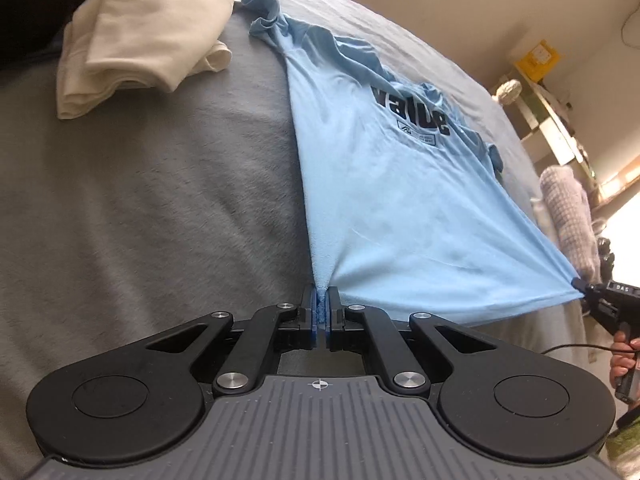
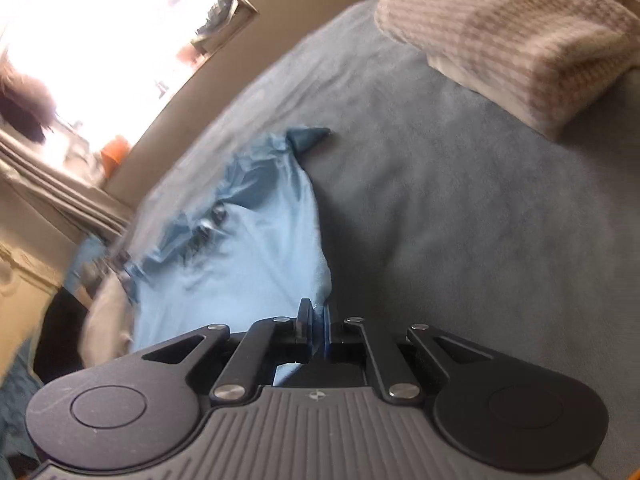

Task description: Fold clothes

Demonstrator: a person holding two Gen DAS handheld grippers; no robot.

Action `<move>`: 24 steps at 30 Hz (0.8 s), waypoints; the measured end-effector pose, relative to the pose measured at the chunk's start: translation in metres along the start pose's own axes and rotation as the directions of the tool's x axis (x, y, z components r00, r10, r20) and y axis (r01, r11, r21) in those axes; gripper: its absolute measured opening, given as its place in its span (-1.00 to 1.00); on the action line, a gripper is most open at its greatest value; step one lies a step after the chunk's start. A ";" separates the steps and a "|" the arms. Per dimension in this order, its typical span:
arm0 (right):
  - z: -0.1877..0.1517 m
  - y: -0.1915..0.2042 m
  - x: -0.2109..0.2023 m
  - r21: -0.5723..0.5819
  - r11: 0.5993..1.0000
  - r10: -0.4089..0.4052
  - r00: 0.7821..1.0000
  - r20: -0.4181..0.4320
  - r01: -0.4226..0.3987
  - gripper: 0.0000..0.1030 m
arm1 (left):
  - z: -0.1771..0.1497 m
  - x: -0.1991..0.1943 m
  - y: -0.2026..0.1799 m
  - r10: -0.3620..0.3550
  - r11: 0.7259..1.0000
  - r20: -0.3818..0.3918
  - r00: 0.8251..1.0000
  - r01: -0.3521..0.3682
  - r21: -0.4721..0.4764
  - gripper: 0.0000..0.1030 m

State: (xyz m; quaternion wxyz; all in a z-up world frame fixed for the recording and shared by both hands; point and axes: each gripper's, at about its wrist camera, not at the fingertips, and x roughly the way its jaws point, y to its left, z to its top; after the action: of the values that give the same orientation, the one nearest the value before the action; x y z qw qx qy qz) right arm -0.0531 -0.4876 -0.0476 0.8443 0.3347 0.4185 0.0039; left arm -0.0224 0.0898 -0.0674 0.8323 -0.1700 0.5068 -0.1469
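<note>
Nearest the lens, left claw (image 1: 322, 308) clamped shut on a bunched hem corner of the light blue cotton T-shirt (image 1: 384, 184) with black chest lettering. Right claw (image 2: 318, 332) likewise pinched tight on the other hem corner, seen in the left view at the far right edge (image 1: 578, 283) with a hand (image 1: 622, 356) on its grip. Hem pulled taut between both claws and raised off the bed; collar end and sleeves trailing rumpled on the grey fleecy bedspread (image 1: 160, 208).

Beyond, beige walls and a bright blown-out window (image 2: 100, 40) with a grey curtain (image 2: 60, 184) beside it; shelving (image 1: 560, 128) along the wall at right.

Folded cream garment pile (image 1: 136, 40) lying on the bedspread near the shirt's far sleeve, apart from it. Folded pale waffle-knit cloth (image 2: 516, 36) resting on the bed well clear of the shirt.

Right view motion-blurred: lettering unreadable there, items on the sill indistinct. Shelf contents too small to identify. Dark shapes at the left edge of the right view cut off.
</note>
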 end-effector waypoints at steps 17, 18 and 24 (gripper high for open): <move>-0.028 -0.049 0.051 0.055 0.987 -0.142 0.979 -0.143 0.151 -0.89 | -0.025 0.045 0.006 0.089 0.994 -0.132 0.987 -0.079 0.081 -0.97; -0.030 -0.052 0.054 0.070 0.986 -0.143 0.979 -0.144 0.155 -0.89 | -0.026 0.048 0.008 0.087 0.994 -0.142 0.986 -0.077 0.075 -0.96; -0.032 -0.063 0.042 0.170 0.972 -0.141 0.980 -0.139 0.164 -0.59 | -0.027 0.046 0.023 0.043 0.999 -0.159 0.986 -0.040 0.018 -0.83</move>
State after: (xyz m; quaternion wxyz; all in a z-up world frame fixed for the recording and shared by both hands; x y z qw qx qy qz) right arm -0.0654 -0.5068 -0.1271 0.7802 0.3758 0.4940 -0.0780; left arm -0.0250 0.0874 -0.1253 0.7931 -0.1410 0.5741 -0.1463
